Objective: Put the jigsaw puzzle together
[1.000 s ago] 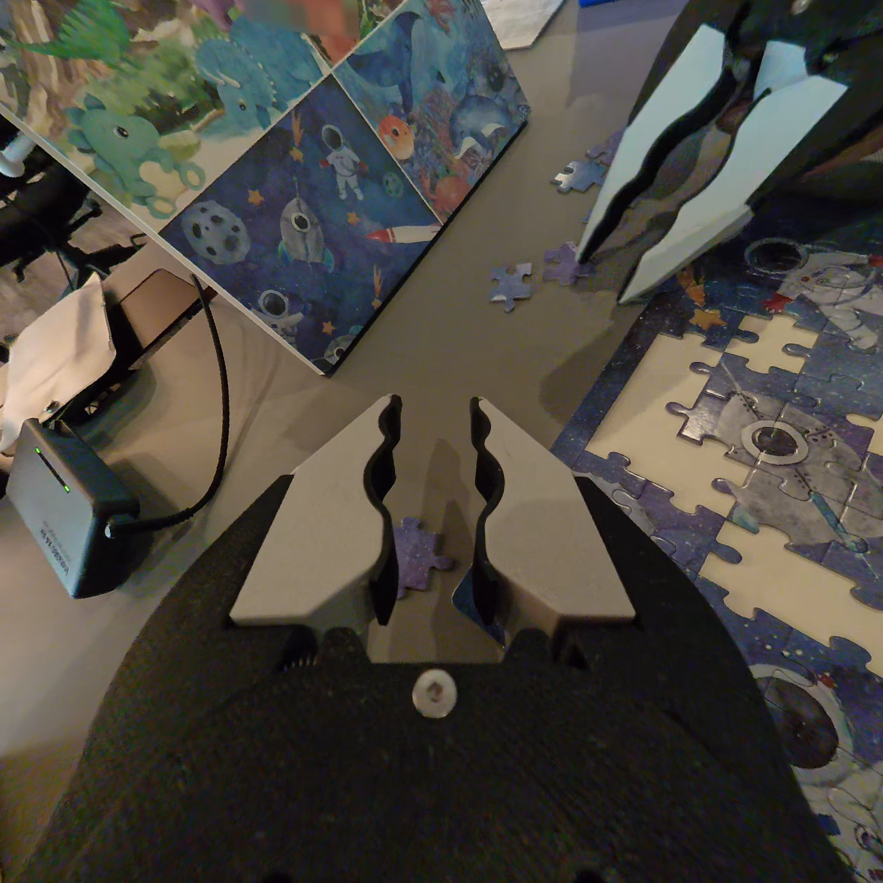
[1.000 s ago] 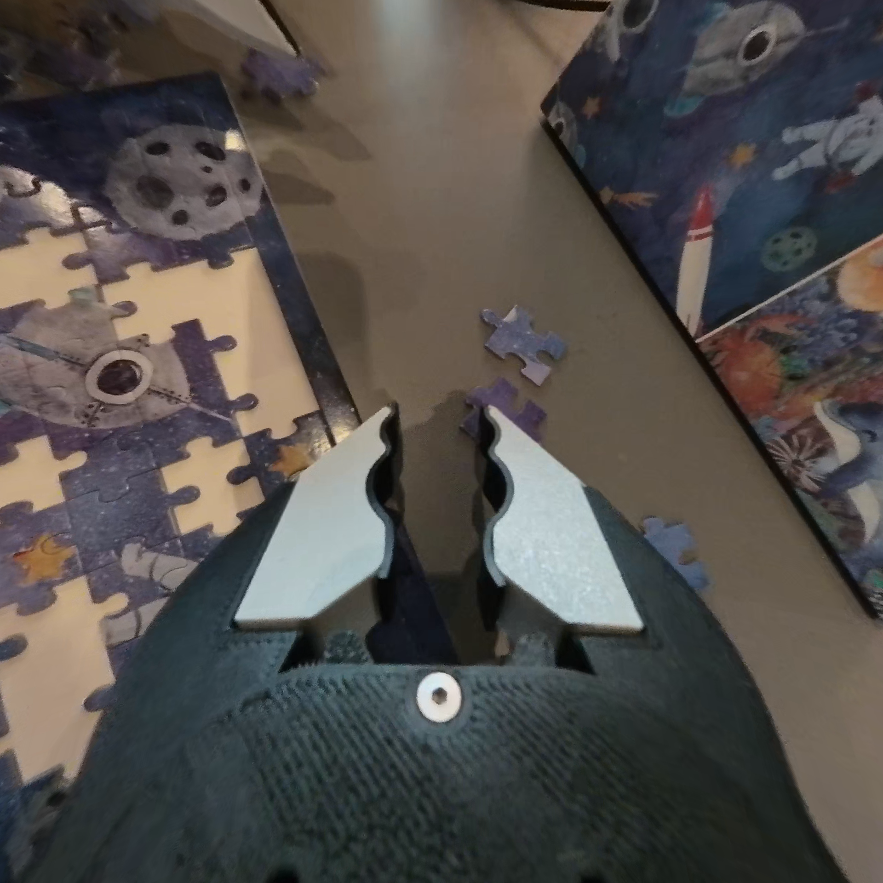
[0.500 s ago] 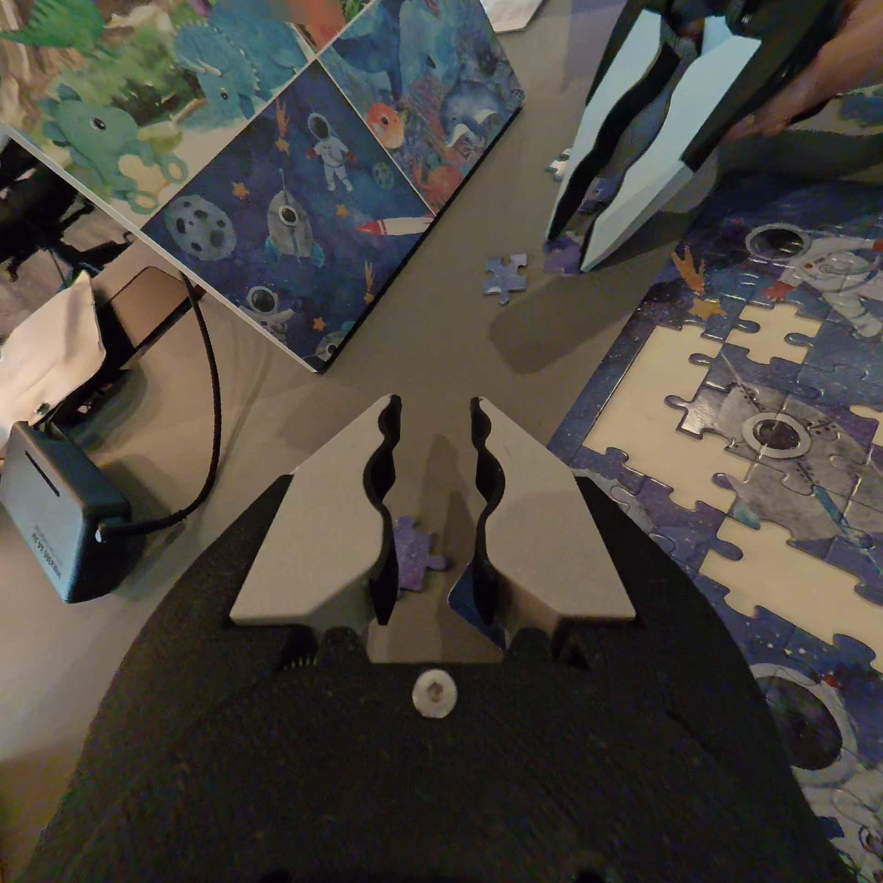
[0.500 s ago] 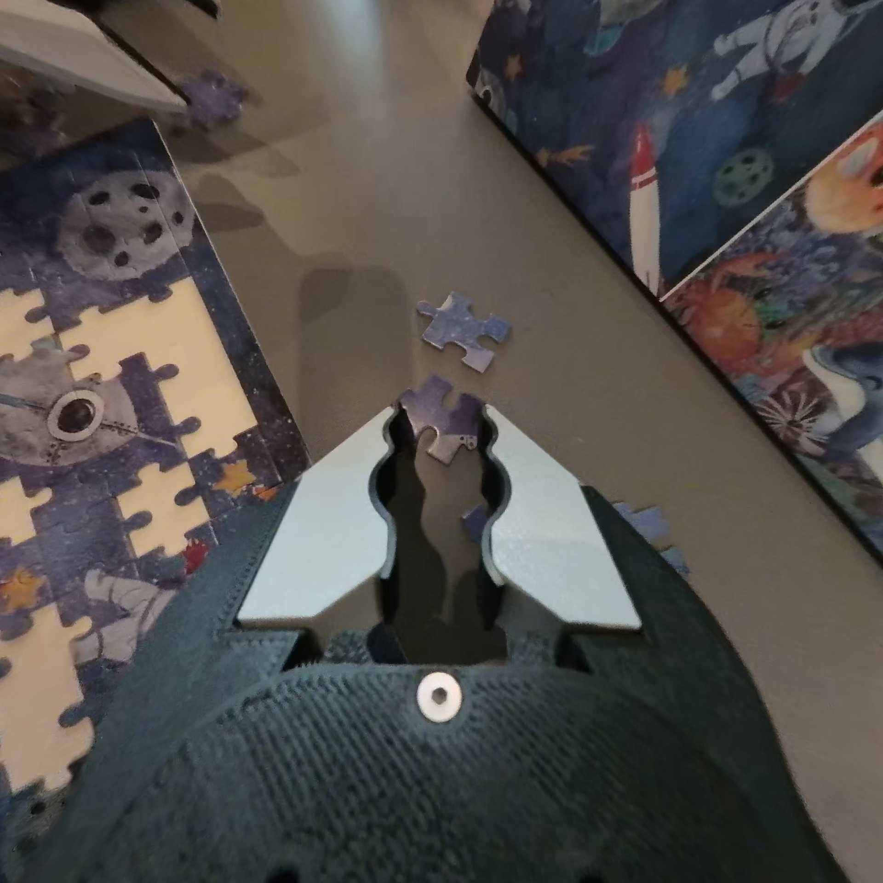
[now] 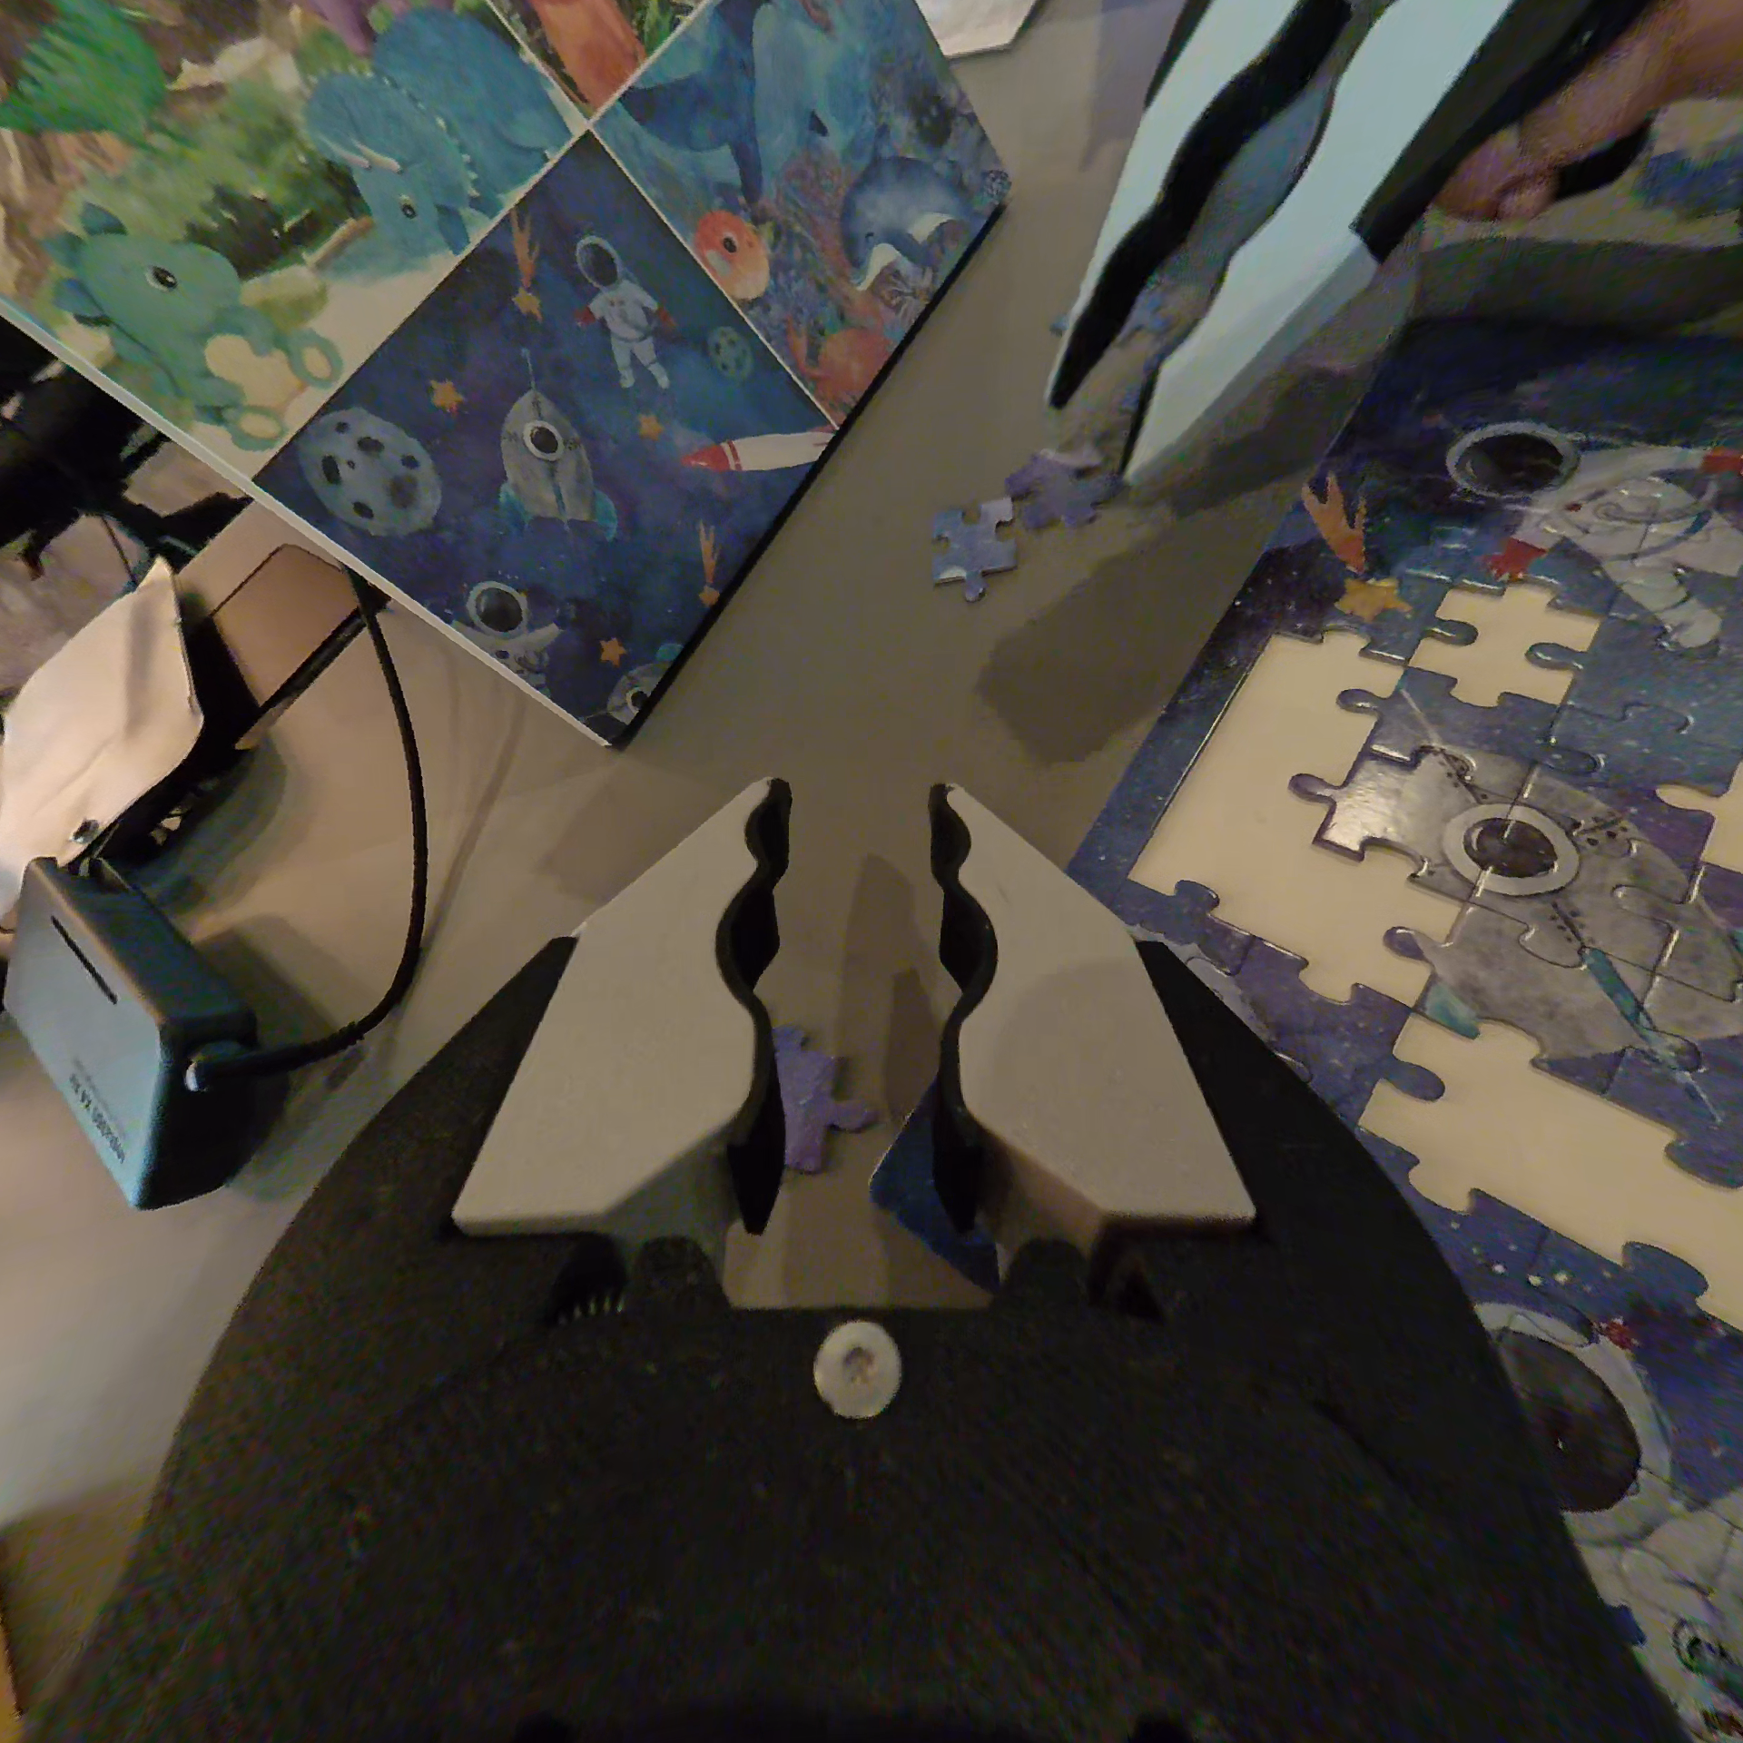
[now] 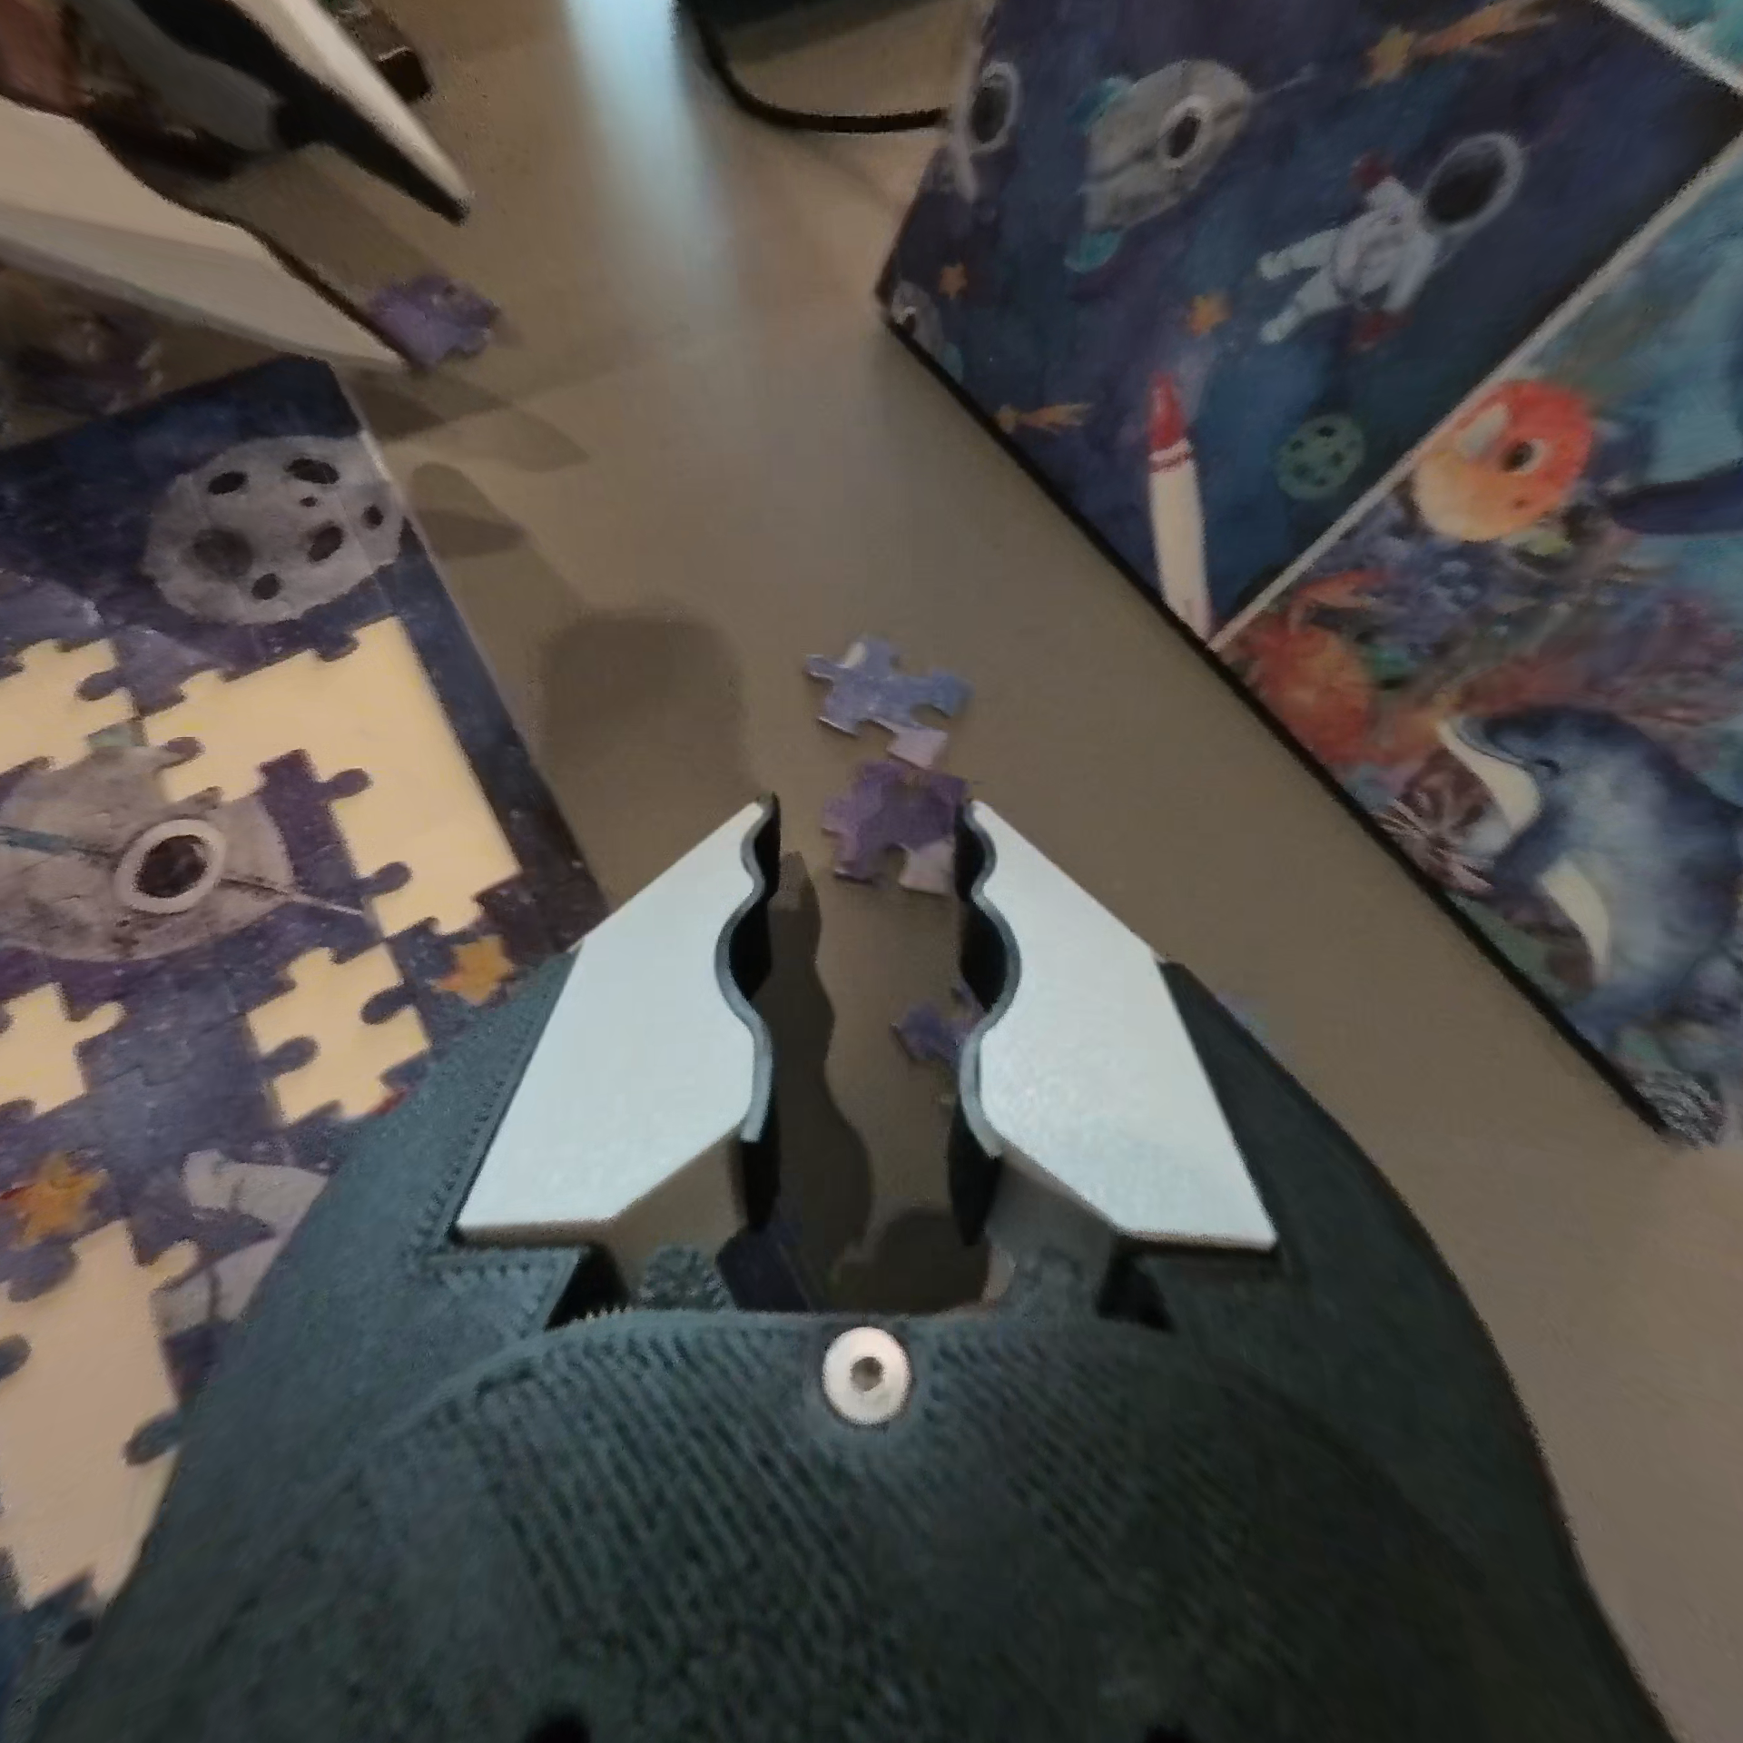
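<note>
Jigsaw puzzle is lying half-assembled on the grey counter, cream gaps showing. Right gripper is hovering with its fingers spread, empty, just above a loose purple piece, another blue piece just beyond. Left gripper is hanging spread too, empty, beside the puzzle's edge.

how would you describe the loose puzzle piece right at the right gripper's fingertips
On the grey table strip between the half-built space puzzle and the picture box, find the right gripper. The purple cardboard piece lies at its tips, darker than the bluer piece beyond.
</note>
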`<state>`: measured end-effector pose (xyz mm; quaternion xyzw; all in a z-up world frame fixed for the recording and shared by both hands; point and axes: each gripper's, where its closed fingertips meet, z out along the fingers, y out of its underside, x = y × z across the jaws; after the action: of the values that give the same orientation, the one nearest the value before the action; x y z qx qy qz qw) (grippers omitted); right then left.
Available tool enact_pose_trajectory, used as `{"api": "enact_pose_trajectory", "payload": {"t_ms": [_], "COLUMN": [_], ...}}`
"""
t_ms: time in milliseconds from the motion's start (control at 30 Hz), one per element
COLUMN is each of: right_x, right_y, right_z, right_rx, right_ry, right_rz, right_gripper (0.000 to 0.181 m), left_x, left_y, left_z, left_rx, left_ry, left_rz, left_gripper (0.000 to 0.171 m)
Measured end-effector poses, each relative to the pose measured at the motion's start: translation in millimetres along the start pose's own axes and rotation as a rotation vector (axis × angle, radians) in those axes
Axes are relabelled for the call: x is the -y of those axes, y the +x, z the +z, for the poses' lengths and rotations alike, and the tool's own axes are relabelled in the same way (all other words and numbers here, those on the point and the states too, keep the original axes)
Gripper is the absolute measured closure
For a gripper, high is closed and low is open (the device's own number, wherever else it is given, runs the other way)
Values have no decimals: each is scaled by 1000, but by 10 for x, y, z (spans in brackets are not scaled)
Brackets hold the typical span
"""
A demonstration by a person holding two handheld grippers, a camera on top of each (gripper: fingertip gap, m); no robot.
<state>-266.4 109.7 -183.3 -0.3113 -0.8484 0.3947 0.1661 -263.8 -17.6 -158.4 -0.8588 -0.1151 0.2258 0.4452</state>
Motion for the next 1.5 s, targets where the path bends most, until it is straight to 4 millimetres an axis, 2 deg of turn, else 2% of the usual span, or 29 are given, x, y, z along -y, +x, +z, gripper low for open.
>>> {"api": "enact_pose_trajectory", "payload": {"t_ms": [100, 167, 267, 300, 367, 400, 467, 533, 600, 700, 933, 1167, 1500], "right_x": [-118, -184, -173, -180, -188, -186, -160, -100, -65, -90, -110, -92, -91], "right_y": [141, 65, -19, -57, -254, -378, -528, -462, -283, -137, -171, -218, -229], "right_z": [-33, 6, 41, 44, 37, 31, 22, 19, 12, 33, 166, 185, 183], "right_rx": [5, 93, 120, 121, 190, 245, 315, 274, 176, 95, 118, 155, 146], "right_ry": [-24, -55, -63, -78, -102, -108, -101, -63, -32, -35, -56, -53, -57], "right_rz": [85, 152, 133, 105, 46, 31, 24, 9, -16, -51, -71, -81, -81], "right_gripper": [132, 125, 123, 128, 152, 157, 155, 152, 150, 142, 141, 153, 153], "left_x": [-6, -5, -6, -7, -5, -8, -15, -15, -6, -1, -5, 6, 12], "left_y": [7, 9, 9, 8, 3, 2, 6, 9, 9, 15, 34, 33, 29], "left_z": [7, 8, 9, 8, 9, 11, 16, 17, 12, 11, 24, 15, 5], "left_rx": [-1, -2, -2, -1, 2, 2, -2, -1, 1, -1, -6, -5, -1], "left_ry": [-3, -2, -3, -4, -3, -3, -5, -6, -3, -2, -4, -1, 1], "left_rz": [3, 1, 2, 2, 2, 1, -3, 0, 4, 4, 7, 9, 14], "left_gripper": [143, 143, 143, 143, 143, 143, 143, 143, 143, 143, 143, 143, 143]}}
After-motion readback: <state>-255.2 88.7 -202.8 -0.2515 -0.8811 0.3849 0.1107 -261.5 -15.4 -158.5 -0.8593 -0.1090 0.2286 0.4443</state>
